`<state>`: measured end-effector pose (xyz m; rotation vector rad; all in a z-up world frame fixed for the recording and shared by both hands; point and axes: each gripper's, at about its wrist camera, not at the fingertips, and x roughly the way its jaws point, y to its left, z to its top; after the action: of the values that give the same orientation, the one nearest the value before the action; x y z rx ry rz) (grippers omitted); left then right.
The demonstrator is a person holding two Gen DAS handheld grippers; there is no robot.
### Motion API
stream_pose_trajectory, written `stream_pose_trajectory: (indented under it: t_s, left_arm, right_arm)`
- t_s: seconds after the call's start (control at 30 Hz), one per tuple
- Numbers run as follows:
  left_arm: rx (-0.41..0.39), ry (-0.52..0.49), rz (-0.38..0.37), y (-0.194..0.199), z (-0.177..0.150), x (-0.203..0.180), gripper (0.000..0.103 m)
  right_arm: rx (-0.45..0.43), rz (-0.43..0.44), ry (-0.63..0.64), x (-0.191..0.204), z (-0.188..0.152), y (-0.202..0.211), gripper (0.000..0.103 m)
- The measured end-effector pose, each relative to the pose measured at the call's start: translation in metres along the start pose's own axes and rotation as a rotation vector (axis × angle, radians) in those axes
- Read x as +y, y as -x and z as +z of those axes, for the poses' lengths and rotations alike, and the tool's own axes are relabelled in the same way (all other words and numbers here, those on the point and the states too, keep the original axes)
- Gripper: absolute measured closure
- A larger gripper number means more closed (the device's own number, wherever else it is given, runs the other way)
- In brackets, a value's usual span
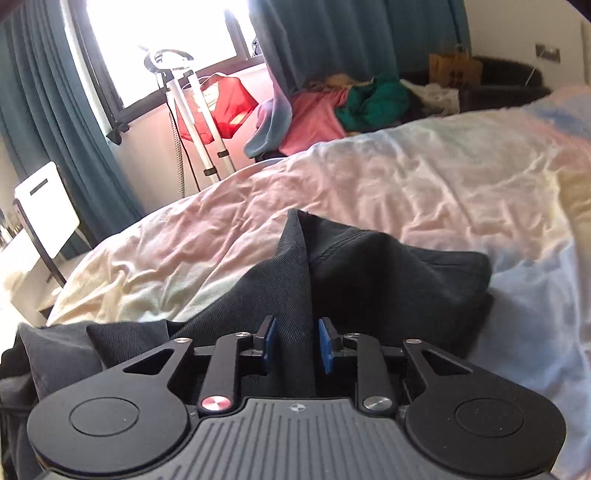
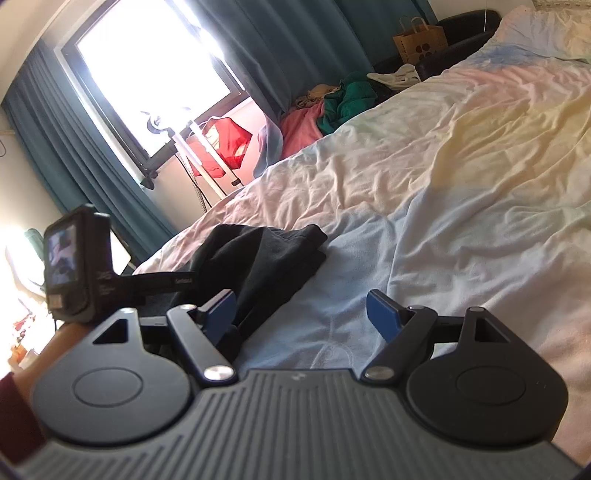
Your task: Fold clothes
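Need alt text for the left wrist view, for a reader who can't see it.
The left claw pinches a raised fold of a dark garment lying on a rumpled pale duvet. Behind the bed: a bright window, teal curtains and a pile of clothes.

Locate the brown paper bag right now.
The brown paper bag stands at the top right of both wrist views, beyond the bed, against the dark sofa and right of the clothes pile.

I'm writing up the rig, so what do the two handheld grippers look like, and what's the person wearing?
Both grippers, the left gripper and the right gripper, share one build: black linkage arms with silver pivot screws, blue pads, round black discs either side of a ribbed grey body. The left has one red screw. A dark red sleeve shows at the edge.
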<state>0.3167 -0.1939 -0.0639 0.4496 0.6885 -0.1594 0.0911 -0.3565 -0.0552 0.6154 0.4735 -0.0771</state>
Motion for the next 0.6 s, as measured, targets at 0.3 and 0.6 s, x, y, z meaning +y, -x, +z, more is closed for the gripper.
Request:
stream_pose_trajectory:
  t_s: [0.3, 0.6]
  left_arm:
    - [-0.208, -0.103, -0.081, 0.052, -0.005, -0.004, 0.100]
    - [-0.366, -0.170, -0.377, 0.205, -0.108, -0.014, 0.100]
  right_arm:
    - [-0.002, -0.001, -0.027, -0.006, 0.002, -0.009, 0.022]
    - [-0.024, -0.005, -0.069, -0.010, 0.007, 0.005, 0.022]
